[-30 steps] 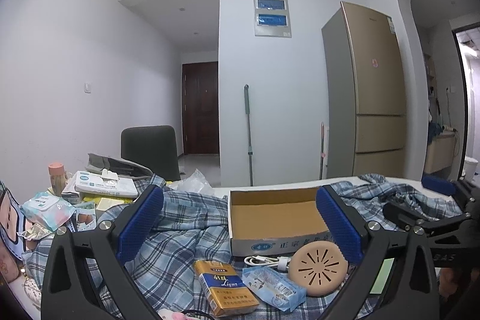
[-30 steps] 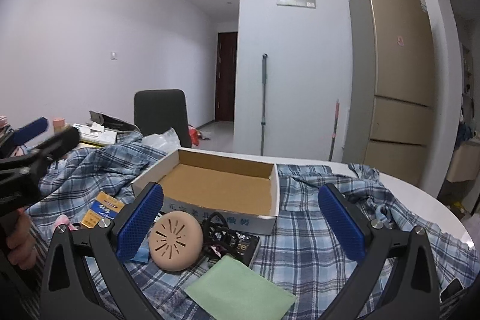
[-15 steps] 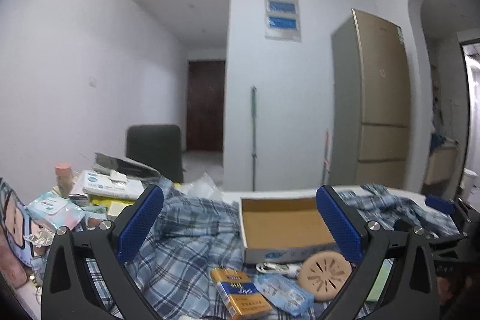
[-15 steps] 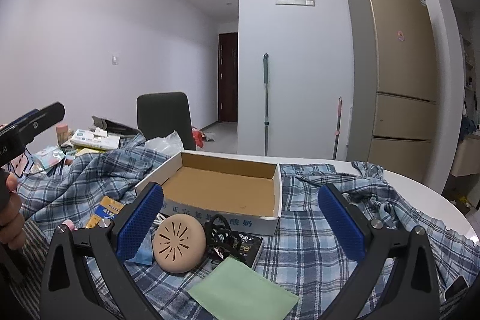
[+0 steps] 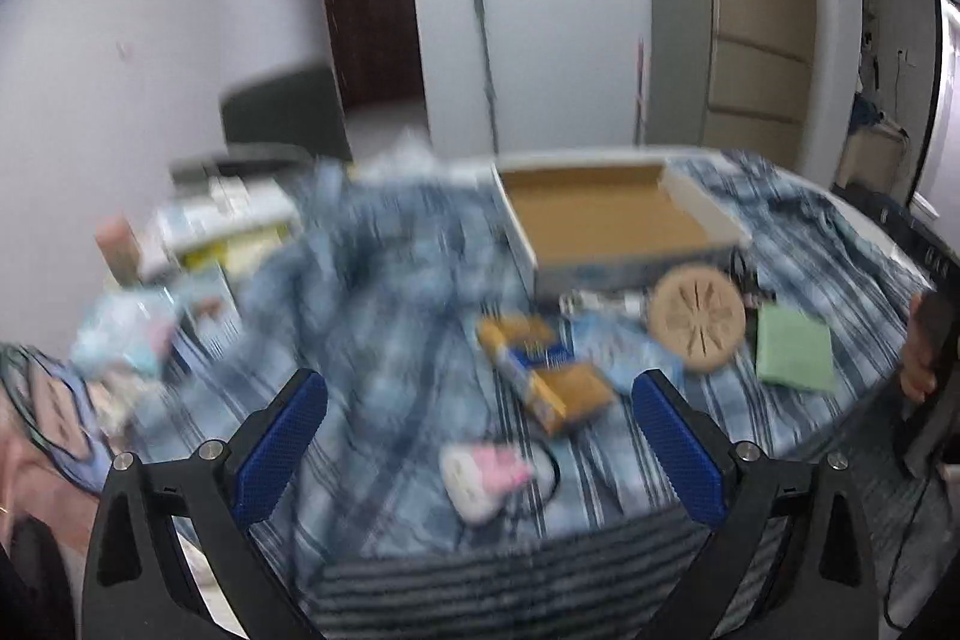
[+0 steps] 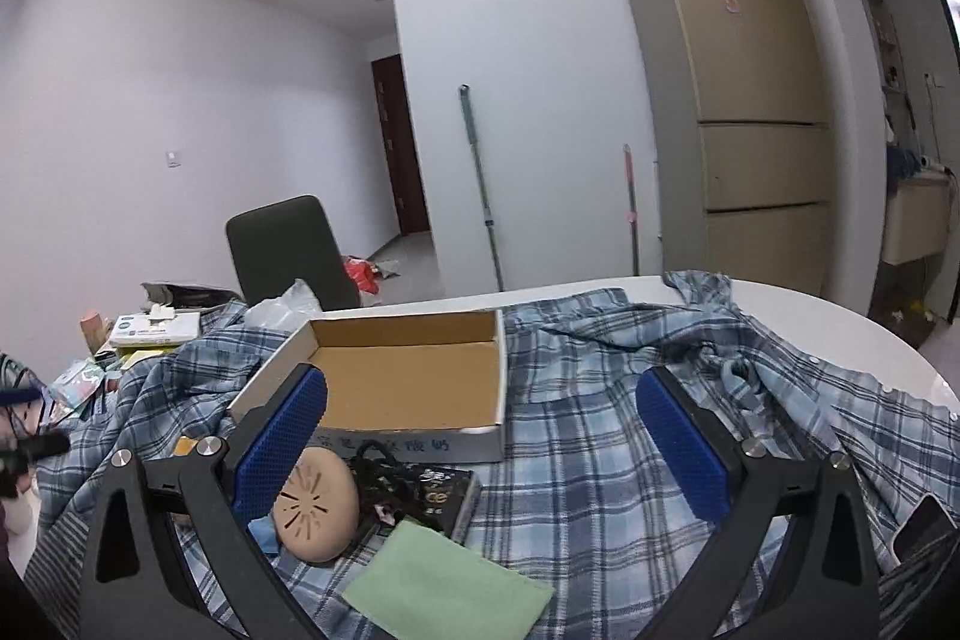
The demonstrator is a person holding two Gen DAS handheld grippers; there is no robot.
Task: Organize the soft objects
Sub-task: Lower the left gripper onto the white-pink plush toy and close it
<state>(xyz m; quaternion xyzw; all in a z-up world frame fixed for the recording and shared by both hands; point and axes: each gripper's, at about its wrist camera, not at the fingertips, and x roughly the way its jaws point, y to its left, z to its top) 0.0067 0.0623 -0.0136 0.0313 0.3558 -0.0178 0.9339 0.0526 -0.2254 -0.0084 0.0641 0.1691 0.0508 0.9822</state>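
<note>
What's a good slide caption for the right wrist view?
Open right tool hovering over plaid shirt, empty cardboard box ahead, green cloth below.

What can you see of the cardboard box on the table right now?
The cardboard box is a shallow open tray, plain brown inside, with white outer walls and dark print on the near wall. It looks empty, sits upright and level on the blue plaid shirt, toward the table's far side. A tan round slotted disc and a dark packet lie just in front of it; whether they touch it is unclear. Neither claw holds it.
</note>
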